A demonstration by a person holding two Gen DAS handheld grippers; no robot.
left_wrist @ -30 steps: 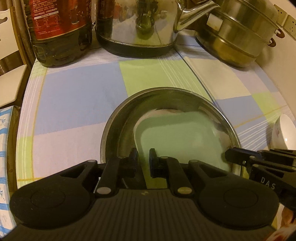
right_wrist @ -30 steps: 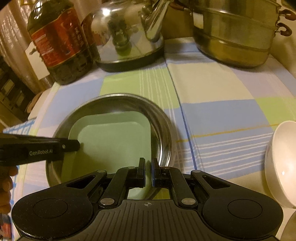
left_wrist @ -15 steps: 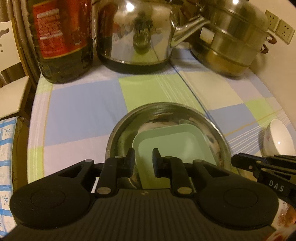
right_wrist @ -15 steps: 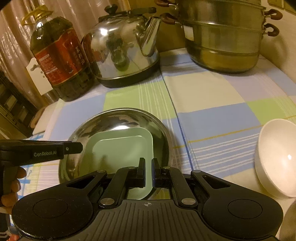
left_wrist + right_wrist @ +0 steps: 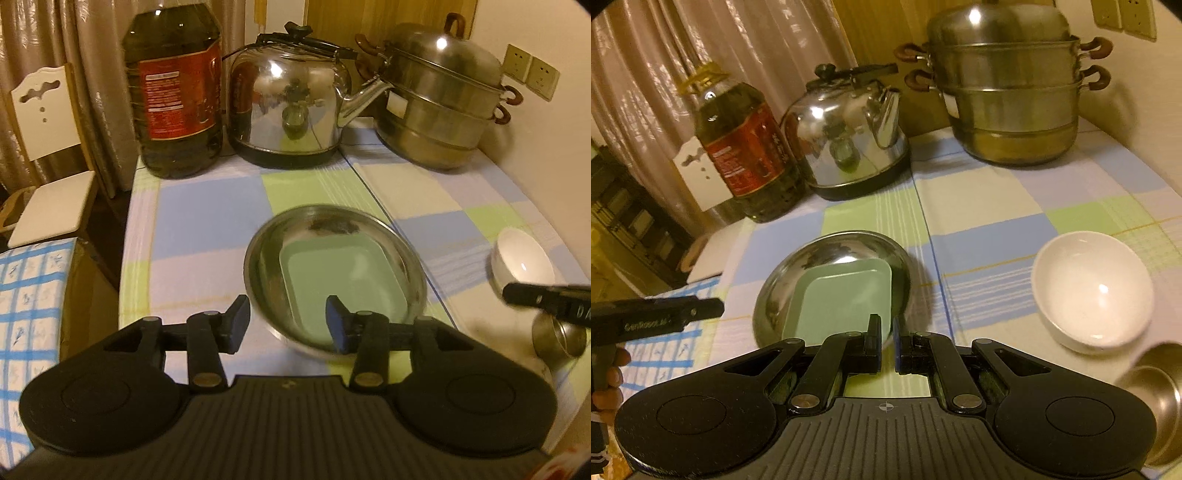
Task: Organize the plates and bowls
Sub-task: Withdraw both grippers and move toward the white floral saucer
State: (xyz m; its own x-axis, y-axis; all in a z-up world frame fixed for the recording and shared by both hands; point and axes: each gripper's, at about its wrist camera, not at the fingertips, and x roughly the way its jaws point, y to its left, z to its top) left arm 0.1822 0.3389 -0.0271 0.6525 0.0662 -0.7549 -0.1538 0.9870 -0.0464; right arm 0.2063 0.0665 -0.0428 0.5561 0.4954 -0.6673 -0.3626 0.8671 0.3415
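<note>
Both grippers have pulled back and up from the round stainless-steel dish (image 5: 334, 275), which sits on the checked tablecloth (image 5: 207, 206) with the pale green square plate (image 5: 341, 282) inside it. Left gripper (image 5: 286, 323) is opening, nothing between its jaws; right gripper (image 5: 885, 341) is closed, empty. A white ceramic bowl (image 5: 1093, 290) rests nearby.

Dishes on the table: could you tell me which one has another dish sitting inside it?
The round steel plate; the green square plate lies in it, whereas the white bowl is empty.
</note>
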